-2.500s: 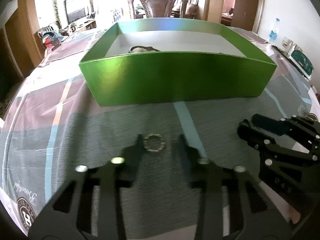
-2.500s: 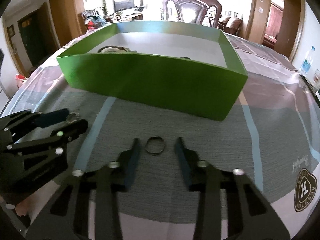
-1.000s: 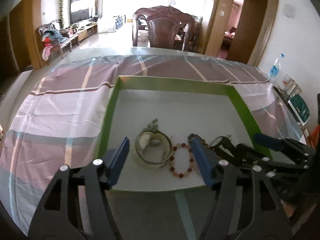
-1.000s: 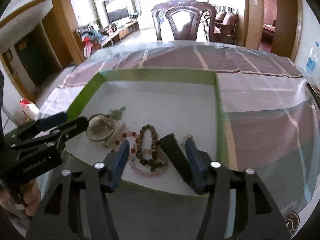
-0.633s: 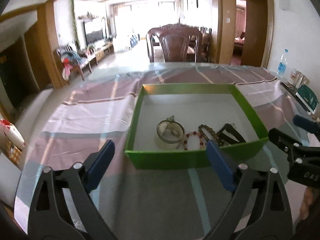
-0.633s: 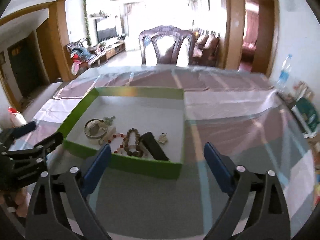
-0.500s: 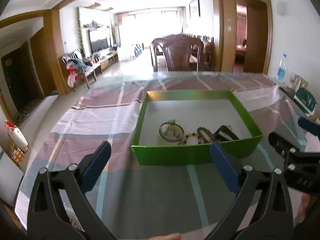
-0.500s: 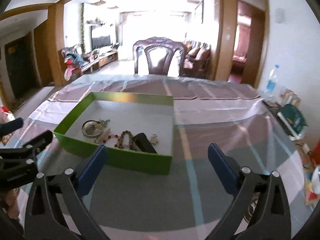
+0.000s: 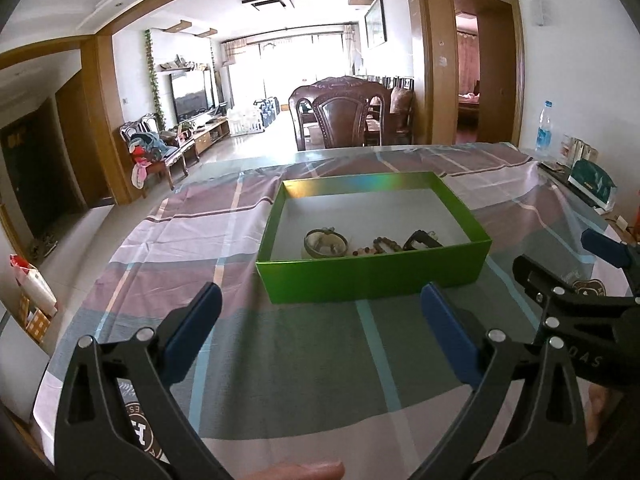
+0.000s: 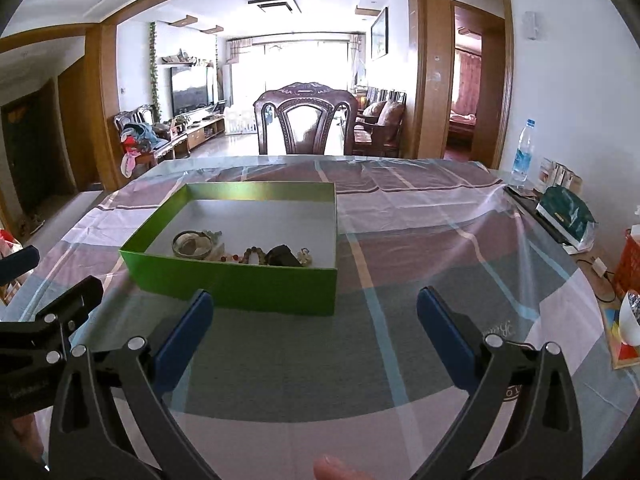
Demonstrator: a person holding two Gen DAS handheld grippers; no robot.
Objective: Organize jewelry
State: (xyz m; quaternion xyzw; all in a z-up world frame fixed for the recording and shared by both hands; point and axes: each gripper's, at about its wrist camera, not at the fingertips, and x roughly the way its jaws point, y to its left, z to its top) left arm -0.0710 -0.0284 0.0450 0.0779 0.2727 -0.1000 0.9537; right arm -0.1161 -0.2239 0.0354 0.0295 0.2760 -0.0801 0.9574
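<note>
A green box [image 9: 372, 276] [image 10: 236, 284] with a white floor stands on the checked tablecloth. Inside it lie a round bangle [image 9: 325, 242] [image 10: 192, 244], a bead bracelet [image 9: 380, 245] [image 10: 252, 257], a black band [image 9: 420, 240] [image 10: 282, 258] and a small pale trinket [image 10: 305, 257]. My left gripper [image 9: 320, 300] hangs open above the cloth, well short of the box, nothing between its blue pads [image 9: 192, 328]. My right gripper [image 10: 314, 306] is open too, empty, near the box's front right corner. Each gripper shows at the edge of the other's view.
A carved wooden chair [image 9: 340, 120] [image 10: 306, 120] stands at the table's far side. At the right edge are a water bottle [image 10: 522, 152], a teal packet [image 10: 566, 212] and an orange basket [image 10: 628, 268]. A fingertip [image 9: 304, 470] shows at the bottom.
Both grippers have drawn back from over the box and risen a little, their jaws spreading wide. The jewelry they carried lies in the box. The box now looks smaller and farther away.
</note>
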